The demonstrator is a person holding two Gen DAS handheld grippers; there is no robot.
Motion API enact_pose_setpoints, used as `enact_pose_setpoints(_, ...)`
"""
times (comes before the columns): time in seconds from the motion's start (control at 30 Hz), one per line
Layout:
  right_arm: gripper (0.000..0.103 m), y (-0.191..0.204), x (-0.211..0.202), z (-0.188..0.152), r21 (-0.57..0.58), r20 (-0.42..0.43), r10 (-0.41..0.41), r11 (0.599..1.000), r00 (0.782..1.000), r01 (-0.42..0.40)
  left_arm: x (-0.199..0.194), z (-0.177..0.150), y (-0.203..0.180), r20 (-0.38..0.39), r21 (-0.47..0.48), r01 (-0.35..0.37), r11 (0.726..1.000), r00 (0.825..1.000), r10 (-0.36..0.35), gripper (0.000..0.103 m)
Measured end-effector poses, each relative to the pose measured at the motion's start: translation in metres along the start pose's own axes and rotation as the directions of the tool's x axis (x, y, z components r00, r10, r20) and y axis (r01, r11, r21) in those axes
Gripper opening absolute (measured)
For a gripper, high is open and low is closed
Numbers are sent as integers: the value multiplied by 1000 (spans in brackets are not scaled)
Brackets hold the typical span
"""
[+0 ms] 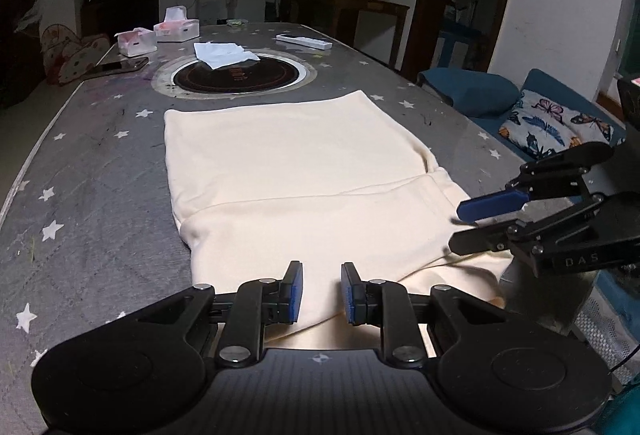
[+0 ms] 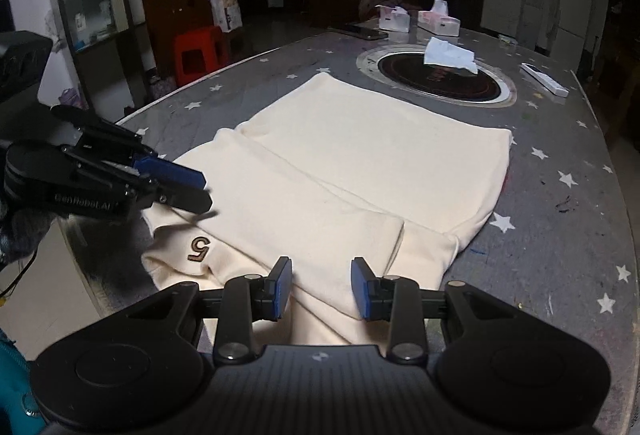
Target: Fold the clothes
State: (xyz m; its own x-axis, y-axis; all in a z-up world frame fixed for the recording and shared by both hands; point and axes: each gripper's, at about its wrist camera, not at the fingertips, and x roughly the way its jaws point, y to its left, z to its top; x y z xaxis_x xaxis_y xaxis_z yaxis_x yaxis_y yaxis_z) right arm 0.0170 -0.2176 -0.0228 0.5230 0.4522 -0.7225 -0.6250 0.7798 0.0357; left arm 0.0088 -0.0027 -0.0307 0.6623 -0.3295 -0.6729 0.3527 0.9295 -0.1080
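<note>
A cream garment lies folded flat on the grey, star-printed table, its near end reaching the table's front edge. It bears a brown "5" emblem at the near left corner. My left gripper hovers over the near edge, jaws a little apart, with cloth showing behind the gap and no pad pressing on it. From the right wrist it shows side-on as the left gripper above the emblem corner. My right gripper stands slightly wider over the near edge; side-on, the right gripper has nothing between its fingers.
A round black hob is set into the table beyond the garment, with a white tissue on it. Two tissue boxes, a phone and a white remote lie at the far end. A blue sofa with a butterfly cushion stands right.
</note>
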Motion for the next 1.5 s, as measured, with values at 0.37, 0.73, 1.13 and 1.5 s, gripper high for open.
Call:
enact_pose_setpoints(0.37,32,-1,0,5,13,38,-4,1000,999,4,5,7,-18,5,29,31,999,1000,-31,24)
enact_pose_setpoints(0.73,32,-3,8,0,10,20,-7,1000,1000,7,22,7,-30,-32,61,40,997,999,-38,27)
enact_pose_setpoints(1.13,39,-3,-16,-4,-45,26,-14,999,1000,15,-35,-15,-34,29,203,40,978,998,-47,48)
enact_pose_setpoints(1.5,54,13,-35,-22,-229,-1,-41,973,999,40,-30,-43,-60,23,411,25,911,999,-37,48)
